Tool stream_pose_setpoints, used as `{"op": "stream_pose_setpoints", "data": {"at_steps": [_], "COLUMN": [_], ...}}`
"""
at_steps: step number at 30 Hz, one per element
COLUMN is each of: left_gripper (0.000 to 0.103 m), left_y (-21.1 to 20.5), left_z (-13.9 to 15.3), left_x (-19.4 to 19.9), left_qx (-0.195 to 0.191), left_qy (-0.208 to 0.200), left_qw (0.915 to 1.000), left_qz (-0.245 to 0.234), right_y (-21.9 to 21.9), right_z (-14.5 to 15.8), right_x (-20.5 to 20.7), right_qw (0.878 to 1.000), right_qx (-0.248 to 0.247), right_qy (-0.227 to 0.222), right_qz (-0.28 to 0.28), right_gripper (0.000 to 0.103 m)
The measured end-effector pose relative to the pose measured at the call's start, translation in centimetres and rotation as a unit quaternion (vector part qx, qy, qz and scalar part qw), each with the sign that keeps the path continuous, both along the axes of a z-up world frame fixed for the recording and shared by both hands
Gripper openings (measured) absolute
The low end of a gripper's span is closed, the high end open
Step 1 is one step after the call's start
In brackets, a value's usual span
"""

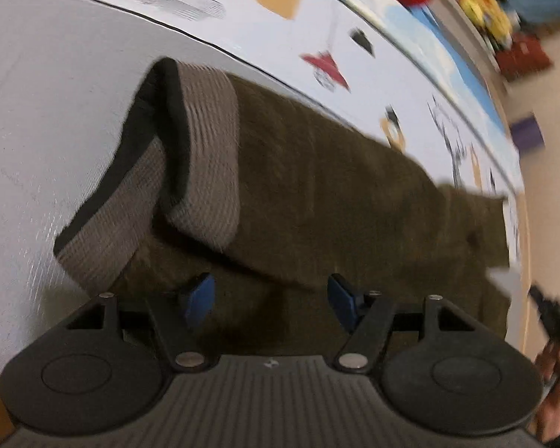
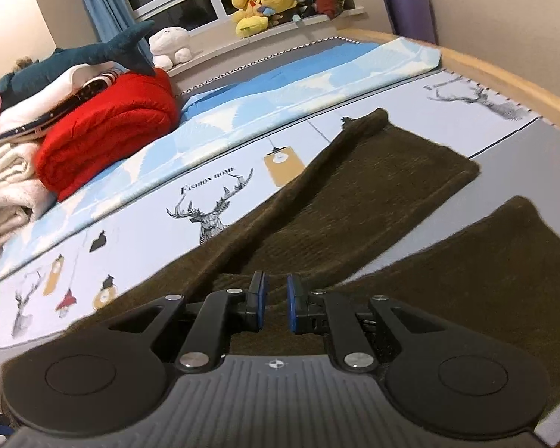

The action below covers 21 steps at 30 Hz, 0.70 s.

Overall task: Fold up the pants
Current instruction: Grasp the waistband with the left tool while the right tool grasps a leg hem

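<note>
Dark olive-brown knit pants [image 1: 317, 171] lie flat on the bed. Their grey ribbed waistband [image 1: 201, 156] with black trim is at the left in the left wrist view. My left gripper [image 1: 268, 300] is open and empty, just above the pants below the waistband. In the right wrist view the two legs [image 2: 373, 194] spread apart toward the far right. My right gripper [image 2: 276, 304] hovers over the crotch area, its blue pads a narrow gap apart with nothing between them.
The bed has a grey sheet [image 2: 511, 171] and a deer-print cover [image 2: 190, 201]. A red blanket [image 2: 108, 130], white folded laundry [image 2: 7, 183] and a plush shark [image 2: 74, 59] are at the far left. Plush toys [image 2: 265, 3] sit on the windowsill. A wooden bed edge [image 2: 504, 74] runs along the right.
</note>
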State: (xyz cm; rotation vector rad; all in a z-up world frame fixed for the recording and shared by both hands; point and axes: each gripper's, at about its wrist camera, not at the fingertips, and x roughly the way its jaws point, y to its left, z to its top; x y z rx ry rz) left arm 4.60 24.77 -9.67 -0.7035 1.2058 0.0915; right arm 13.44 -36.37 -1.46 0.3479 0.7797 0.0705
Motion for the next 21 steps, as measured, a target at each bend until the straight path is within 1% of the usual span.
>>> {"op": "stream_pose_setpoints", "data": {"at_steps": [2,4,5,6,7,8,9,10,12,15,17,21], "left_gripper": [0.073,0.073,0.072,0.07,0.06,0.053,0.037,0.031,0.028,0.027,0.027,0.027], "left_y": [0.5,0.9,1.0,1.1,1.1,1.6,1.6,1.7,1.5,1.1,0.8,1.2], "left_z": [-0.5,-0.8,-0.7,-0.5,-0.1,0.4,0.8,1.2,2.2,3.2,3.3,3.2], "left_x": [0.6,1.4,1.7,1.9,2.0,2.7,2.9,3.3,3.7,3.7,3.9,3.9], "left_qx": [0.002,-0.003,-0.001,0.011,0.032,0.047,0.064,0.074,0.102,0.135,0.141,0.129], "left_qy": [0.01,0.014,0.009,0.003,-0.005,-0.008,-0.013,-0.019,-0.034,-0.042,-0.042,-0.04], "left_qw": [0.9996,0.9989,0.9987,0.9983,0.9971,0.996,0.9947,0.9939,0.9916,0.9885,0.9881,0.9896], "left_qz": [0.025,0.045,0.051,0.058,0.069,0.076,0.079,0.079,0.072,0.054,0.047,0.048], "right_y": [0.1,-0.1,-0.2,-0.4,-0.5,-0.6,-0.7,-0.8,-1.0,-1.4,-1.9,-2.6], "right_z": [-0.4,-1.2,-1.7,-2.2,-2.6,-3.0,-3.4,-3.8,-4.8,-6.6,-8.2,-11.3], "right_x": [1.2,2.8,3.7,4.5,5.5,6.3,7.1,8.1,9.9,13.0,15.0,18.0], "right_qw": [1.0,0.999,0.998,0.997,0.995,0.994,0.993,0.992,0.991,0.989,0.987,0.982], "right_qx": [0.015,0.043,0.062,0.078,0.093,0.102,0.11,0.117,0.125,0.132,0.14,0.153], "right_qy": [0.0,0.004,0.01,0.015,0.017,0.017,0.017,0.018,0.019,0.02,0.022,0.04], "right_qz": [-0.001,0.0,-0.001,-0.005,-0.014,-0.022,-0.029,-0.035,-0.044,-0.065,-0.081,-0.1], "right_gripper": [0.013,0.014,0.02,0.024,0.032,0.038,0.04,0.042,0.042,0.042,0.043,0.043]}}
